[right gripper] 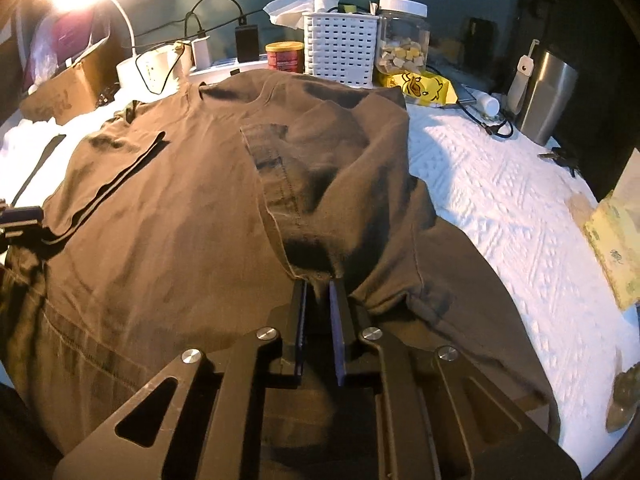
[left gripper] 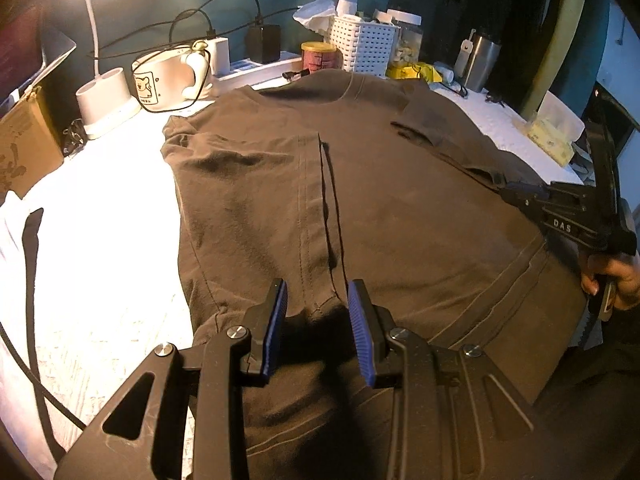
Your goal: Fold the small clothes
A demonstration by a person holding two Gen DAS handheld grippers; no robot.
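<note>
fingers of the left gripper (left gripper: pixel 318 300) gape over the brown shirt (left gripper: pixel 380 200) spread on the white surface (right gripper: pixel 500 184); right gripper (right gripper: pixel 318 292) pinches a folded sleeve hem. soft, limp cloth, best gripped at hems.

shirt (right gripper: pixel 160 240) hem cut off below; lamp (left gripper: pixel 86 20) head glare-washed.

The shirt (left gripper: pixel 400 200) is a plain dark brown with no print. Under it the table cover (right gripper: pixel 500 200) is white with a raised, quilted pattern. The left claw (left gripper: pixel 318 312) is black with ribbed blue pads (left gripper: pixel 358 332). Along the table's far edge stand a white basket (right gripper: pixel 340 52) pierced with small slots, a red tin (right gripper: pixel 285 56) with a yellow lid, a yellow packet (right gripper: pixel 424 88) printed with a duck, and a white mug (left gripper: pixel 160 80) with a small cartoon on it.
</note>
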